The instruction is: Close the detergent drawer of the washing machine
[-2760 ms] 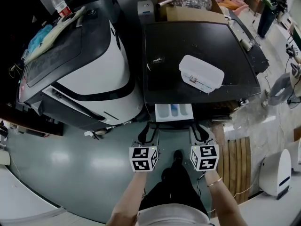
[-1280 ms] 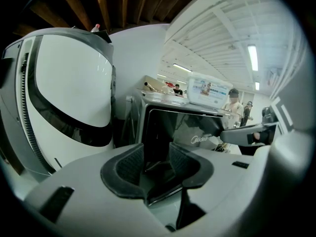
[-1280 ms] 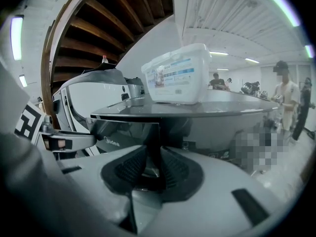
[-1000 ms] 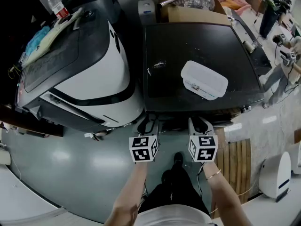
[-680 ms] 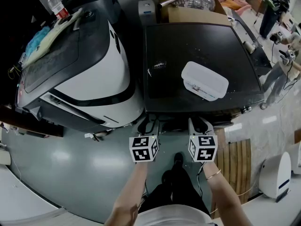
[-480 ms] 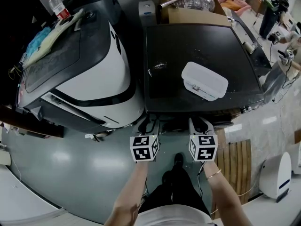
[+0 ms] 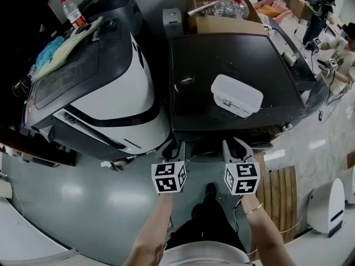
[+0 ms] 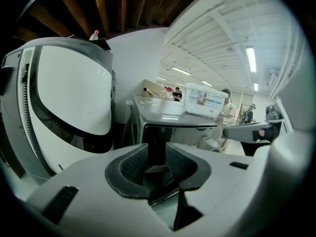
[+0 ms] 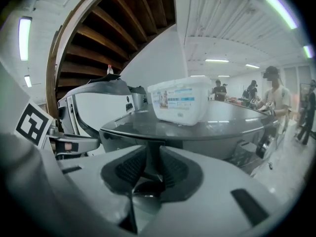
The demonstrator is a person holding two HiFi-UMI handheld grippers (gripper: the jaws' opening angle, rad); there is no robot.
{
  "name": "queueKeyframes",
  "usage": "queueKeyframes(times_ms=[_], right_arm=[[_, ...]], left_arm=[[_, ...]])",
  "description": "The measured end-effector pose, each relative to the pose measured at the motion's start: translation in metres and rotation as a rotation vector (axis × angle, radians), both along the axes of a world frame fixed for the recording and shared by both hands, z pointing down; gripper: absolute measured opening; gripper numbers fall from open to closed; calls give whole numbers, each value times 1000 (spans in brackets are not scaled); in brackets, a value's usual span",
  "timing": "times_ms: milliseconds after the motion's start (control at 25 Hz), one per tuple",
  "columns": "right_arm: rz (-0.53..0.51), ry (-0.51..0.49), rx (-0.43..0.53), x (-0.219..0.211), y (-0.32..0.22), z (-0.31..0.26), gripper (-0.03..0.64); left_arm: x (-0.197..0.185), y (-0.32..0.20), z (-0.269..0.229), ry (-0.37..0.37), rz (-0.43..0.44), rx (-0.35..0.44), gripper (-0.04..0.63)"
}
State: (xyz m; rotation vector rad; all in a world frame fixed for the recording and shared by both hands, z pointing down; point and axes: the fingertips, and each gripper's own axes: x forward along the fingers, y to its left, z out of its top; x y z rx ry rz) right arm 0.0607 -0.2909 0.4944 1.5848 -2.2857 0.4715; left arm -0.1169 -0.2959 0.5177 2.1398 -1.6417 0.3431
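Detergent drawer (image 7: 204, 144) shut, just ahead of fingers (image 7: 235, 147); left fingers (image 8: 132, 165) closing, empty.

Glossy, smooth dark washing machine top (image 7: 233, 54)

Overhead strip lights (image 8: 251, 58) leave soft glare on the floor (image 7: 72, 204); fisheye edges bend, corners black.
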Motion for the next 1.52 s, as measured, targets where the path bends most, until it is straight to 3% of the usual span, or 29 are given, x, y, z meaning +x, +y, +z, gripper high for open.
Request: queueKeyframes(times_ms=[600, 960, 1160, 1520], right_arm=[[-57, -90, 161, -5, 61, -70, 67], [-52, -103, 187, 2, 98, -82, 49], [-37, -105, 179, 7, 113, -83, 3], [-36, -94, 191, 9, 133, -90, 2]], left_arm=[[2, 58, -50, -27, 42, 115, 36], [0, 86, -86, -61, 59, 209, 9], [0, 98, -93, -55, 57, 223, 6], [-6, 119, -94, -56, 49, 216, 0]])
